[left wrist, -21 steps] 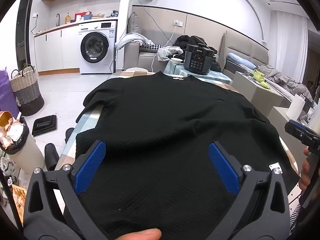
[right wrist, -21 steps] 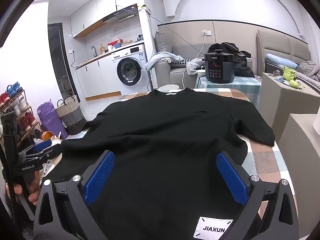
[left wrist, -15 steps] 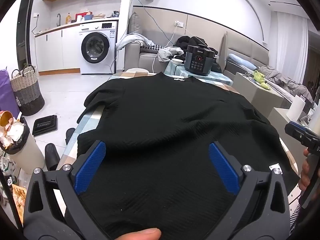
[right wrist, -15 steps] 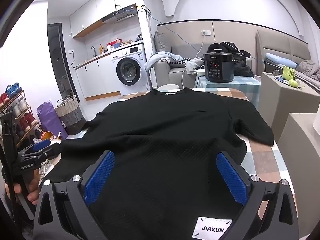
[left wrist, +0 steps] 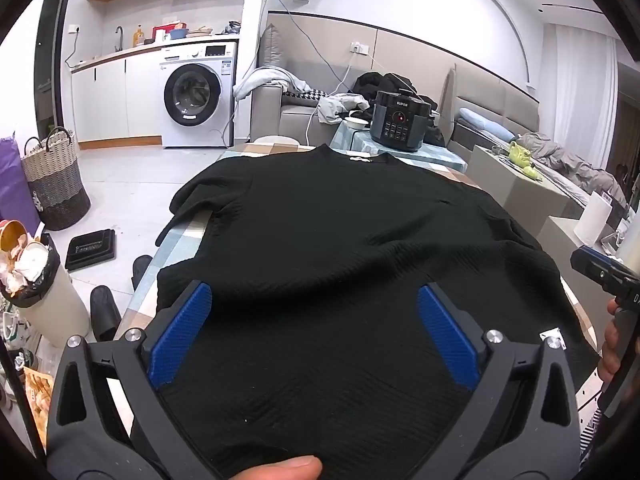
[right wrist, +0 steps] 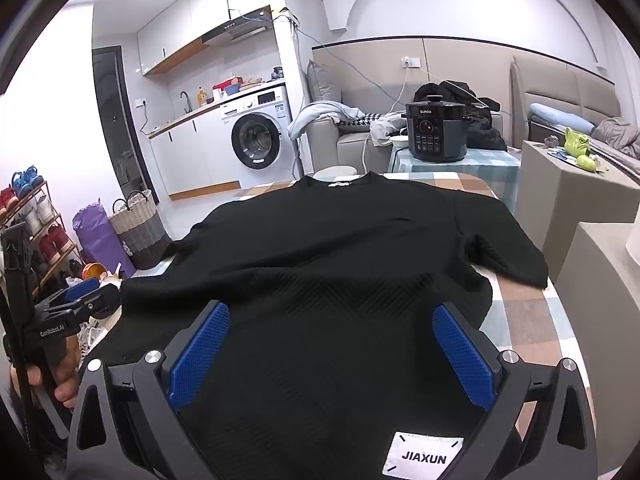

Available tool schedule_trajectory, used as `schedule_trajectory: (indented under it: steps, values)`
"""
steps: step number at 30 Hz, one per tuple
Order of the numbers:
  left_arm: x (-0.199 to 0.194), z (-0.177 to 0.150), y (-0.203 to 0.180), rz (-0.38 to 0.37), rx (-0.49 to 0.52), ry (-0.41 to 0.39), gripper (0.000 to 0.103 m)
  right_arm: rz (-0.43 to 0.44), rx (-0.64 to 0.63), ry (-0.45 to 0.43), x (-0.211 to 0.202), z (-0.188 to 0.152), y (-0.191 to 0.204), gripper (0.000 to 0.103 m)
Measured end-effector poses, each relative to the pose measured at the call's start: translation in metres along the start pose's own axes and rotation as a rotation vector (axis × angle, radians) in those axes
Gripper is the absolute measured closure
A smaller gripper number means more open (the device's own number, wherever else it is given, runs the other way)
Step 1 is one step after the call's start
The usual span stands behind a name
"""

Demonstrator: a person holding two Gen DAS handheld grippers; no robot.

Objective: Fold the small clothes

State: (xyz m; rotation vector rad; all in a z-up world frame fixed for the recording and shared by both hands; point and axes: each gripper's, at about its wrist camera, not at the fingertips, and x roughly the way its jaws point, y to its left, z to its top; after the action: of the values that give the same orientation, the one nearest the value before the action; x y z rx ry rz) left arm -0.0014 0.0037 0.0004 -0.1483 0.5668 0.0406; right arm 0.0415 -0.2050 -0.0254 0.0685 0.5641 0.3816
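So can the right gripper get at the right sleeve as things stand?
Probably yes. The right gripper is open over the shirt, and the right sleeve lies flat on the table with nothing across it.

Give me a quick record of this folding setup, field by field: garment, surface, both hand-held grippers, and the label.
garment: black sweater, spread flat, unfolded, neckline at the far end
surface: checked table
left hand-held gripper: open, over the sweater's near part, nothing gripped
right hand-held gripper: open, over the hem, nothing gripped
label: white JIAXUN patch at the near hem
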Motion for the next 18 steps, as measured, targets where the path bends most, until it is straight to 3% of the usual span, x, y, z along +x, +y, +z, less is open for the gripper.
schedule_trajectory:
  steps: [18]
  values:
    - [-0.0002, 0.0002, 0.0013, -0.001, -0.001, 0.000, 0.001, -0.008, 0.007, 0.005, 0.0018, -0.0019, -0.0034, 0.000]
